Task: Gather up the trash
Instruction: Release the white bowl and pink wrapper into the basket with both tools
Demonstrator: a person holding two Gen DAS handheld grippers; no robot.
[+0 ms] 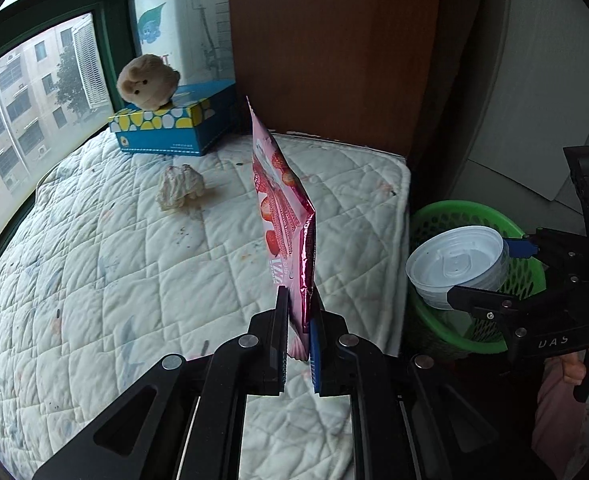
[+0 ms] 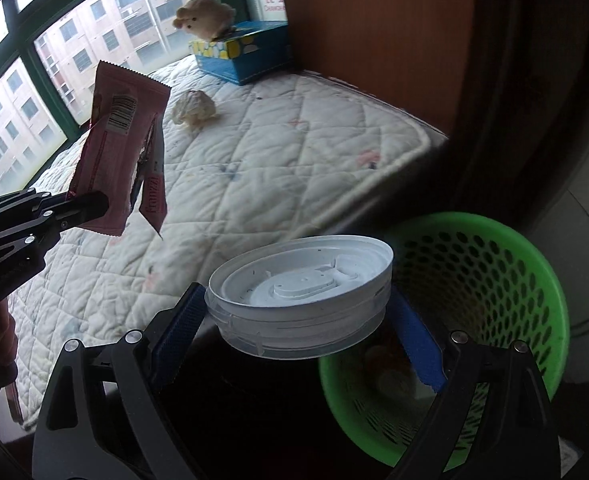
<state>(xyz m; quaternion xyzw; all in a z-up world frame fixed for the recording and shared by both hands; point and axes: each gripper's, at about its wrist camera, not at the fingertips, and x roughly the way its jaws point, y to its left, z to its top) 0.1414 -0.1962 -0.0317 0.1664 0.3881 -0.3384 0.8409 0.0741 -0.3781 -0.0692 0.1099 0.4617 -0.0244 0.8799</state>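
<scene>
Left gripper (image 1: 298, 320): its two fingers are pressed nearly together, clamped on the bottom edge of a pink snack wrapper (image 1: 282, 216), which stands upright above the bed.

Right gripper (image 2: 298, 316): its fingers are spread wide, clamped on opposite sides of a clear plastic cup (image 2: 300, 300) with a white lid; the blue pads press against the cup's wall.

Cup position: held in the air over the near rim of a green mesh basket (image 2: 494, 280), which stands on the floor just beside the bed.

Bed (image 1: 114, 260): a white quilted mattress with small stains. A crumpled paper ball (image 1: 180, 188) lies on it, well apart from both grippers.

Back of bed: a blue tissue box (image 1: 174, 128) with a beige plush toy (image 1: 146, 80) resting on top, next to the window.

Left wrist view only: the wrapper's printed front with strawberry pictures, and the right gripper (image 1: 490, 268) seen from the side, holding the cup (image 1: 458, 264) over the basket (image 1: 474, 212).

Right wrist view only: the wrapper's (image 2: 122, 148) back with its barcode, the left gripper (image 2: 94, 204) from the side, and something pale inside the basket that is too dim to make out.
</scene>
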